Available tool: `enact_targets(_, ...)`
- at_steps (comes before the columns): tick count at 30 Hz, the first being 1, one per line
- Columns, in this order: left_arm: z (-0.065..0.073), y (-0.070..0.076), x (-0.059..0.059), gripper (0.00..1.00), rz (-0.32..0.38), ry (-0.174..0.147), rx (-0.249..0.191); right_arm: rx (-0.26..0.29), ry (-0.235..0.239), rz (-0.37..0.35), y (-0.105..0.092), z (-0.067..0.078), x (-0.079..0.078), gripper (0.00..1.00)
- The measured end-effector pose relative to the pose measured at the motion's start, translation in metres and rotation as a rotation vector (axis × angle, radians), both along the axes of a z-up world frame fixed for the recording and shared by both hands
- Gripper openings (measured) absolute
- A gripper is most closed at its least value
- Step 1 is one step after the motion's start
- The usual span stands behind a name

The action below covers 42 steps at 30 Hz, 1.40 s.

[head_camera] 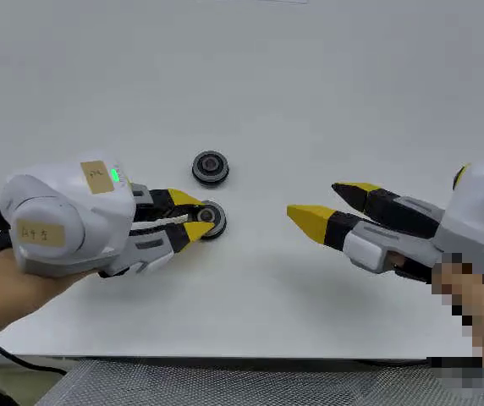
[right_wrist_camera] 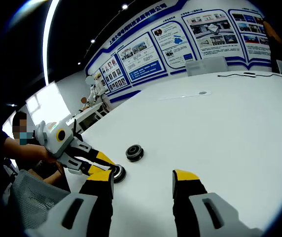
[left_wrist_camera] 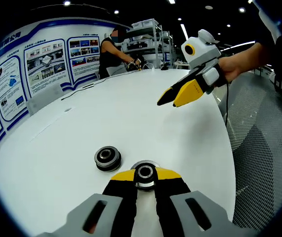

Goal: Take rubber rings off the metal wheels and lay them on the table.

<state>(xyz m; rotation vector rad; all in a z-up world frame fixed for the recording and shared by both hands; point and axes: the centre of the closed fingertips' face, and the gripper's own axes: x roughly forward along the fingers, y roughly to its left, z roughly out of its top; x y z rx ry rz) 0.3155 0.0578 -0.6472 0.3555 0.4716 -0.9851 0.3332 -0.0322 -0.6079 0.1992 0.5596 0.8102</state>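
**A:** How does the left gripper stand?

**B:** Its jaws are closed on the near wheel, one on each side of the rim. The wheel lies flat on the table.

**A:** So they press on the ring itself?

**B:** It looks so, and that is my first worry. A ring squeezed against the metal may not peel. A hard pull could then drag the whole wheel out of the grip.

**A:** And the right gripper?

**B:** It is open and hovers well apart from both wheels, tips aimed toward them. It has to catch the ring's free edge. If it comes in too low, the tips could skid on the table. Too high, and they could slide off the metal.

**A:** What about the far wheel?

**B:** It sits near the held one, just beyond it, with its ring on. A wide sweep or a sudden release could knock it and send it sliding. A ring stretched and let go could also snap away instead of landing where it is meant to.
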Motion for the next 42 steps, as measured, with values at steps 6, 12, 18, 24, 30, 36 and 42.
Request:
enact_targets(6, -0.001, 0.0, 0.0, 0.13, 0.011, 0.008, 0.002, 0.061, 0.007, 0.084, 0.021, 0.006, -0.004, 0.49)
enact_targets(12, -0.002, 0.001, 0.002, 0.13, 0.014, 0.019, 0.003, 0.142, 0.075, 0.207, 0.047, 0.007, -0.016, 0.53)
enact_targets(18, -0.002, 0.001, 0.002, 0.12, 0.007, 0.024, 0.011, 0.184, 0.147, 0.292, 0.065, 0.001, -0.023, 0.6)
enact_targets(24, -0.003, 0.001, 0.002, 0.12, 0.009, 0.027, 0.009, 0.234, 0.225, 0.331, 0.083, -0.002, -0.025, 0.64)
enact_targets(30, -0.003, 0.002, 0.003, 0.12, 0.0, 0.033, 0.012, 0.279, 0.287, 0.344, 0.097, -0.005, -0.022, 0.66)
enact_targets(36, -0.004, 0.002, 0.003, 0.12, 0.009, 0.033, 0.009, 0.279, 0.33, 0.361, 0.106, -0.01, -0.023, 0.66)
enact_targets(42, -0.004, 0.003, 0.002, 0.12, 0.01, 0.034, 0.008, 0.269, 0.354, 0.357, 0.11, -0.014, -0.022, 0.67)
